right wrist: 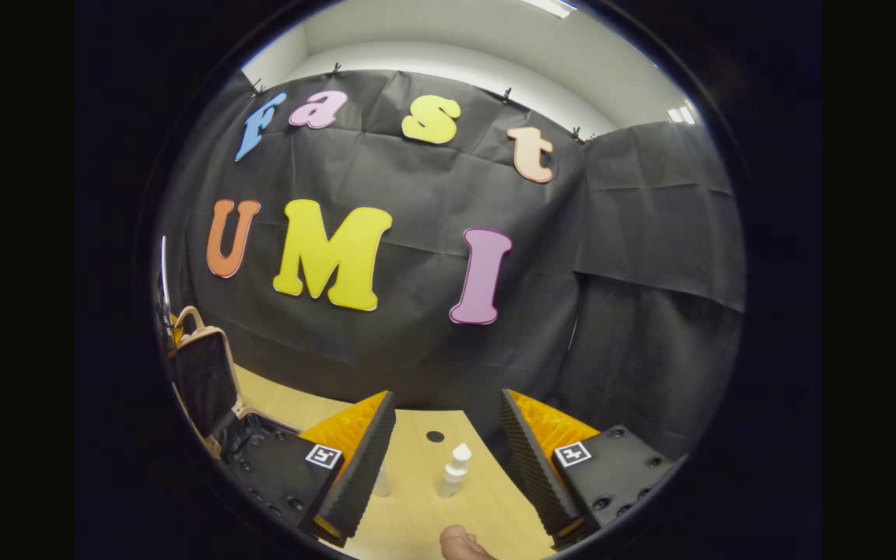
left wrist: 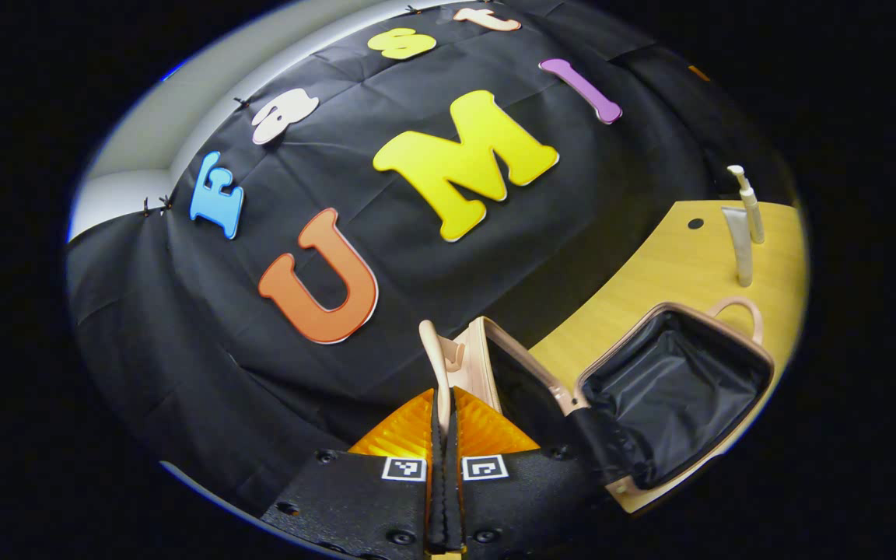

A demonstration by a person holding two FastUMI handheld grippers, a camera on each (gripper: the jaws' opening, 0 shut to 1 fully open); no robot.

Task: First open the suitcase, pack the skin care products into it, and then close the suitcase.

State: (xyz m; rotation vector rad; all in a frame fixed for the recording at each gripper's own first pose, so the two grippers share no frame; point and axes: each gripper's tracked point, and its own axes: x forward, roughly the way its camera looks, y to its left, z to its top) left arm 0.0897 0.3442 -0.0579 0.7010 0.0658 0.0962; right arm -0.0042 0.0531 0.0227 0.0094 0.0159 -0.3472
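The beige suitcase lies open on the wooden table (left wrist: 666, 264). Its black-lined base (left wrist: 673, 389) lies flat and its lid (left wrist: 495, 365) stands upright. My left gripper (left wrist: 444, 393) is shut on a beige handle (left wrist: 434, 354) at the lid's edge. A white pump bottle (left wrist: 750, 204) and a white tube (left wrist: 740, 245) stand beyond the base. In the right gripper view my right gripper (right wrist: 446, 397) is open and held above the table, and the pump bottle (right wrist: 454, 469) stands between its fingers, farther off. The tube (right wrist: 382, 482) is partly hidden behind one finger. The suitcase (right wrist: 207, 373) is at the far left.
A dark round hole (right wrist: 435, 436) sits in the table near its back edge. The black cloth wall hangs close behind the table. A person's fingertip (right wrist: 460, 544) shows at the bottom of the right gripper view. A second beige handle (left wrist: 740, 307) arches over the base's far side.
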